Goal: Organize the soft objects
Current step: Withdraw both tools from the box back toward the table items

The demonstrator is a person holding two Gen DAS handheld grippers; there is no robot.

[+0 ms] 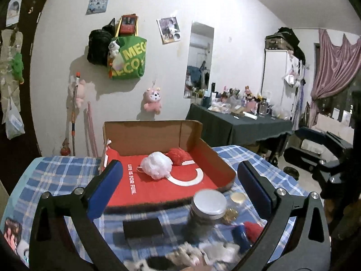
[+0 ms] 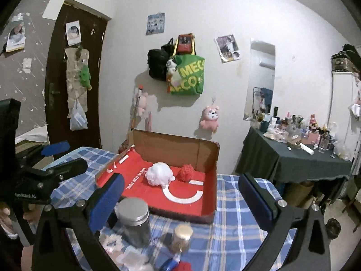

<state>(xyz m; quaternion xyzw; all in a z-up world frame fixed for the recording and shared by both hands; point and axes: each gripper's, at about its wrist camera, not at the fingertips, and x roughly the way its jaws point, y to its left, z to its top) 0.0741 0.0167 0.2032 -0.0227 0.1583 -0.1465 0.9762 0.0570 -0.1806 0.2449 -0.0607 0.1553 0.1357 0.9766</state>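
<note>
Both grippers, left (image 1: 180, 187) and right (image 2: 180, 194), hover with fingers wide and empty. At the surface's near edge lies a red soft item (image 1: 255, 230); grasp gently, clearing the jar (image 1: 207, 205), toward the box (image 1: 216, 158).

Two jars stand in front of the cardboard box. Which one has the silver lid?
The larger jar, on the left in the right wrist view, close by the right gripper's left finger. The smaller jar beside it has a gold lid instead.
</note>
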